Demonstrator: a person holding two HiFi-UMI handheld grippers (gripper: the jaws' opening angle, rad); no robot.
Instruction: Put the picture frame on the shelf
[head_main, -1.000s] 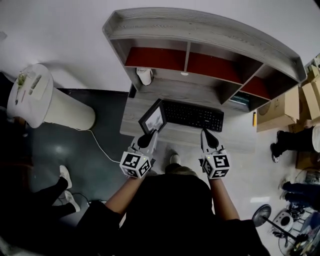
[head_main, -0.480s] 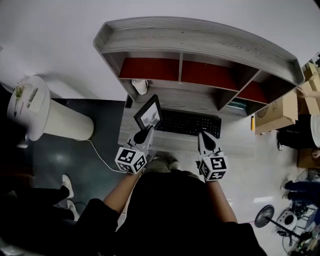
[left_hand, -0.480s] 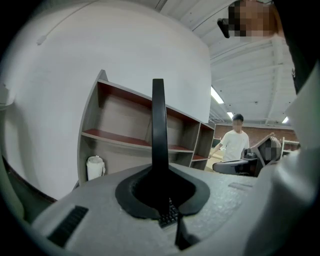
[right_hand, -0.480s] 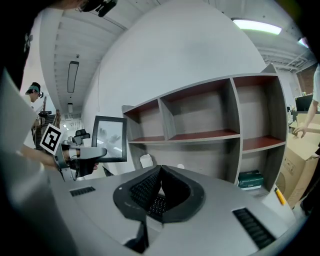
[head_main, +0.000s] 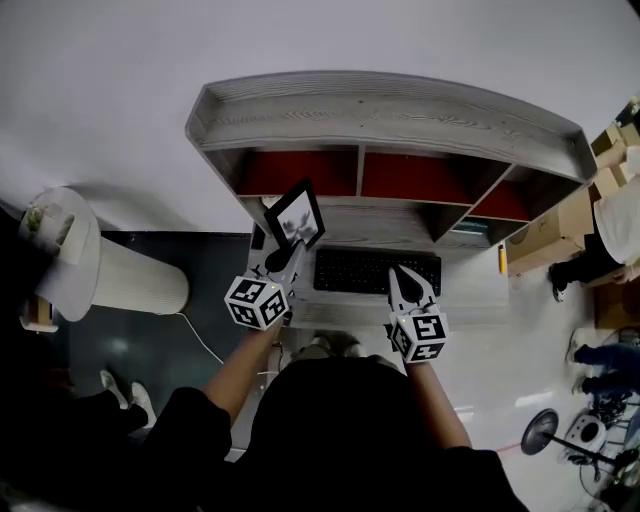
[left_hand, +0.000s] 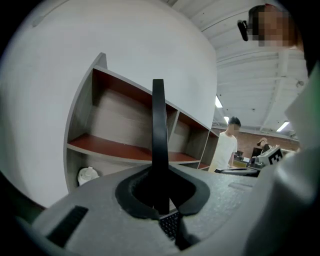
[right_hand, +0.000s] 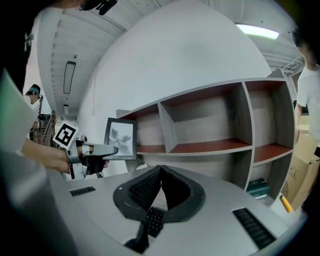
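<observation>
Picture frame (head_main: 295, 213) lifted higher, clamped in left tongs (head_main: 281, 258), seemingly upright

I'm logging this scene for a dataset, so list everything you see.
desk: one, grey, against the white wall
shelf: one, grey with red boards, at the desk's back
picture frame: one, black, raised before the left compartment
keyboard: one, black, on the desk
box: one, green, lower right compartment
pen: one, yellow, desk's right side
cylinder: one, white, floor at left
cardboard boxes: several, brown, at right
left gripper: one, grey, shut on the picture frame
right gripper: one, grey, shut, empty, near the keyboard
</observation>
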